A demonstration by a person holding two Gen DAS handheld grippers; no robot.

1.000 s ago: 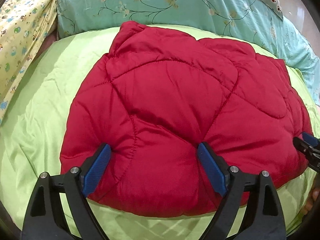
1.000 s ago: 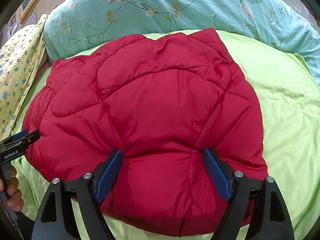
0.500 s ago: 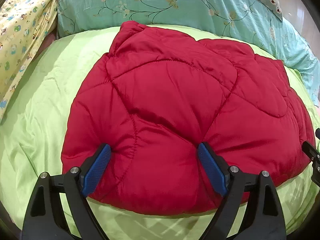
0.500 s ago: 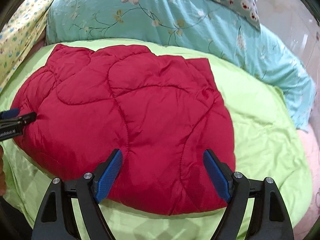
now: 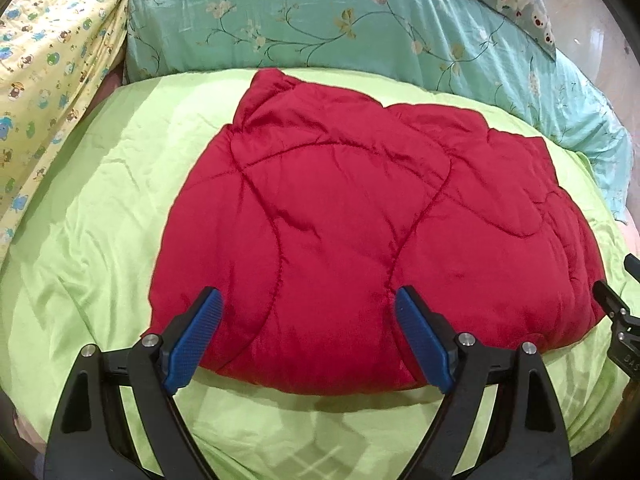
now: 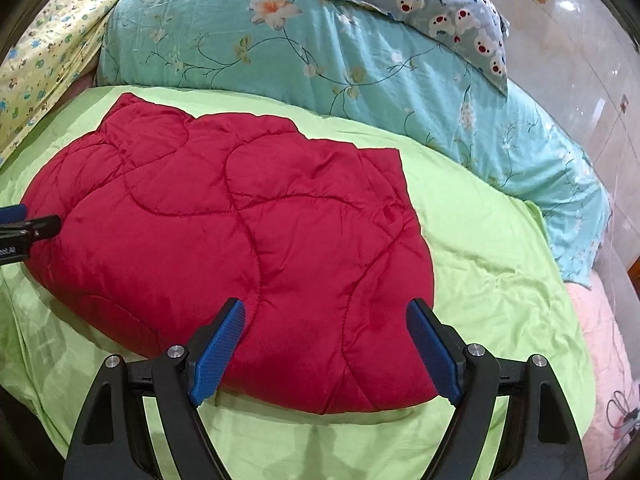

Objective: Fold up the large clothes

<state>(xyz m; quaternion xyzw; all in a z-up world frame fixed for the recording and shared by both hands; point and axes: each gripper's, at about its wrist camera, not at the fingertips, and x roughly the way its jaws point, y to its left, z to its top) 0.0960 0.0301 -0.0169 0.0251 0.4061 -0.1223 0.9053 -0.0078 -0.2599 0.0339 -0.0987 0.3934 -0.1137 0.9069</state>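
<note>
A red quilted padded garment [image 5: 360, 220] lies folded into a thick bundle on a lime-green quilt [image 5: 92, 208]; it also shows in the right wrist view [image 6: 240, 248]. My left gripper [image 5: 308, 320] is open and empty, hovering over the bundle's near edge. My right gripper [image 6: 324, 332] is open and empty, above the bundle's near right part. The left gripper's tip shows at the left edge of the right wrist view [image 6: 24, 228], beside the bundle. The right gripper shows at the right edge of the left wrist view [image 5: 616, 312].
A teal floral duvet [image 6: 360, 64] is heaped behind the green quilt [image 6: 480, 240]. A yellow printed sheet [image 5: 44, 64] lies at the left. A grey-blue bear-print pillow [image 6: 432, 4] sits on the duvet. Pink bedding [image 6: 604, 340] lies at the right.
Both grippers have drawn back and up from the red bundle, which they were pressing against. The right gripper has also swung to the right. The bundle stays put.
</note>
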